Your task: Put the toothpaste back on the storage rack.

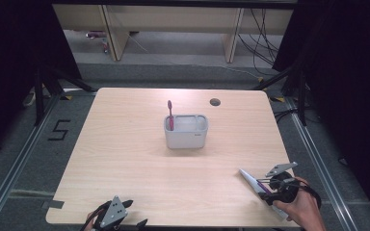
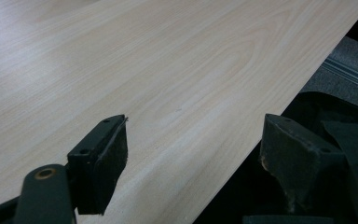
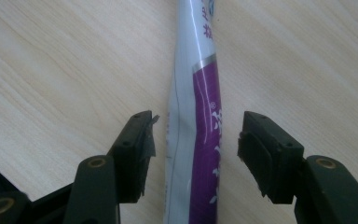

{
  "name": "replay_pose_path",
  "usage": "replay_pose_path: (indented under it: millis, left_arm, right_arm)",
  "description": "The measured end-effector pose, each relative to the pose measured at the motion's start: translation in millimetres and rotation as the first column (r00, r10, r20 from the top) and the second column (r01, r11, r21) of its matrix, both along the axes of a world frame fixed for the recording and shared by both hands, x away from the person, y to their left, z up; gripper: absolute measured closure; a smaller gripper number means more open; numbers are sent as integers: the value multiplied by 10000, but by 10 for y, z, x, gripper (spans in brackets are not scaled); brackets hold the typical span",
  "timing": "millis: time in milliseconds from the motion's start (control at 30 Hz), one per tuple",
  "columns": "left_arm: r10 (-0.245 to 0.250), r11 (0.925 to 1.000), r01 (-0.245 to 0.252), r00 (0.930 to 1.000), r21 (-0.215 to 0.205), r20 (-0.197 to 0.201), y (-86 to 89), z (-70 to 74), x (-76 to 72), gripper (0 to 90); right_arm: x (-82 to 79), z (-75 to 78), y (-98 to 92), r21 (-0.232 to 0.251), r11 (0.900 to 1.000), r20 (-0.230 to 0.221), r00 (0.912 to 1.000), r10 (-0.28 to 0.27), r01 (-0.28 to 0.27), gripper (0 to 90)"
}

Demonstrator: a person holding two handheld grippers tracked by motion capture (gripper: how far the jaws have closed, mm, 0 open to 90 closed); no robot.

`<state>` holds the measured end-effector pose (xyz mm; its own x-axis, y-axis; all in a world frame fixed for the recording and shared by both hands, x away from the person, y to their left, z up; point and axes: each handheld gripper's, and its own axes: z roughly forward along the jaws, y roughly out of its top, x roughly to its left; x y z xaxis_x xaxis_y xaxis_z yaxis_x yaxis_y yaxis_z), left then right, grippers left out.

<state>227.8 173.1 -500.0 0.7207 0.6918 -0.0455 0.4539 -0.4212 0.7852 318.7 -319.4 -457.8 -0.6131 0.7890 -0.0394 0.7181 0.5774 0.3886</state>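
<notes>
The work in hand looks like tidying a toothpaste tube (image 1: 256,183) into the grey holder (image 1: 186,131) at the middle of the bench (image 1: 125,159), where a pink toothbrush (image 1: 170,114) already stands upright in the left compartment. The tube lies flat near the lower right corner of the high view, its narrow end toward the holder. The right gripper (image 3: 196,144) straddles the tube, jaws parted with a gap showing on each side of the white-and-purple body, so the pads are not pressing and the tube rests on the wood, released. By my reading this is the approach-to-grasp step, or possibly a fresh letting-go; the pictures alone do not decide between these. If a grasp is meant, the next move calls for closing squarely on the tube's body, then lifting and tipping it upright for the right-hand compartment of the holder, which appears free. The left gripper (image 2: 193,154) idles at the lower left of the high view, over the near edge of the bench, its jaws wide apart with nothing between them. Nothing lies between tube and holder; the round cable hole (image 1: 215,102) sits well behind, and the soft tube may buckle under a hard squeeze.
</notes>
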Motion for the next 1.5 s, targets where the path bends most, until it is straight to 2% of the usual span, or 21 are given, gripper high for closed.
replay_pose_path:
  millis: [67, 167, 200, 267, 300, 367, 567, 633, 700, 767, 800, 833, 967, 1000, 1033, 1067, 1233, 1367, 1400, 1467, 1500]
  left_arm:
    - [43, 9999, -44, 10000, 144, 9, 6, 1, 3, 227]
    - [101, 9998, -100, 9999, -157, 78, -7, -12, -3, 228]
    - [-63, 9996, 62, 10000, 286, 13, 22, 8, 11, 228]
    - [-41, 9993, 39, 10000, 360, 55, 22, 5, 12, 228]
    - [75, 10000, -75, 10000, -6, 2, -1, -3, -2, 228]
    - [66, 9999, -66, 10000, -76, -25, -3, -2, -1, 228]
    - [-26, 10000, 26, 10000, 67, -25, 8, 5, 2, 228]
    - [56, 9999, -56, 10000, -84, -11, -2, 0, -3, 228]
    - [46, 10000, -46, 10000, -21, -16, 4, 2, -4, 227]
    - [-50, 9999, 50, 10000, 161, 6, 21, 5, 3, 228]
    - [-93, 9997, 94, 10000, 204, -35, 26, 10, 4, 227]
    - [-81, 9998, 82, 10000, 187, -20, 25, 10, 3, 228]
    - [-4, 10000, 4, 10000, -35, -58, 5, 2, -4, 227]
    - [1, 10000, -2, 10000, -43, -48, 4, 2, -4, 227]
    - [-140, 9997, 141, 9999, 183, -77, 21, 13, 0, 227]
    - [-18, 10000, 18, 10000, 21, -32, 12, 4, 0, 227]
    - [-22, 10000, 22, 10000, 7, -25, 12, 5, 0, 228]
    - [-50, 10000, 50, 10000, 48, -58, 11, 7, 0, 228]
    - [-132, 9997, 133, 9999, 225, -49, 24, 13, 4, 228]
    - [-29, 10000, 30, 10000, 32, -44, 11, 5, 0, 227]
    - [-33, 10000, 33, 10000, 13, -62, 9, 6, -1, 227]
  right_arm:
    - [20, -14, 14, 2, 10000, -155, 9999, 17, -17, 445]
    - [39, -37, 40, -110, 9999, -294, 9996, 20, -23, 466]
    - [45, -41, 45, -120, 9999, -361, 9993, 92, -97, 467]
    - [63, -53, 51, -196, 9998, -463, 9989, 59, -68, 467]
    - [85, -61, 43, -241, 9995, -509, 9986, 167, -180, 467]
    - [105, -64, 45, -325, 9992, -515, 9984, 228, -245, 475]
    - [130, -92, 72, -488, 9978, -790, 9960, 417, -456, 489]
    - [143, -103, 78, -502, 9970, -849, 9949, 540, -584, 507]
    - [141, -112, 97, -535, 9977, -996, 9944, 363, -418, 522]
    - [159, -121, 98, -558, 9962, -1005, 9930, 617, -675, 547]
    - [150, -117, 112, -562, 9975, -1131, 9929, 367, -433, 557]
    - [175, -121, 97, -701, 9950, -955, 9933, 643, -711, 568]
    - [210, -127, 91, -720, 9938, -1130, 9907, 760, -845, 591]
    - [204, -124, 102, -747, 9954, -1278, 9905, 501, -600, 592]
    - [206, -125, 106, -732, 9952, -1304, 9899, 548, -647, 593]
    - [221, -127, 101, -797, 9943, -1311, 9895, 600, -709, 593]
    - [236, -129, 120, -808, 9945, -1573, 9861, 530, -664, 597]
    - [255, -143, 127, -821, 9940, -1549, 9861, 593, -727, 604]
    - [247, -141, 138, -828, 9946, -1612, 9857, 485, -625, 607]
    - [272, -149, 132, -884, 9917, -1513, 9853, 790, -931, 609]
    - [264, -143, 149, -928, 9931, -1620, 9852, 554, -711, 610]
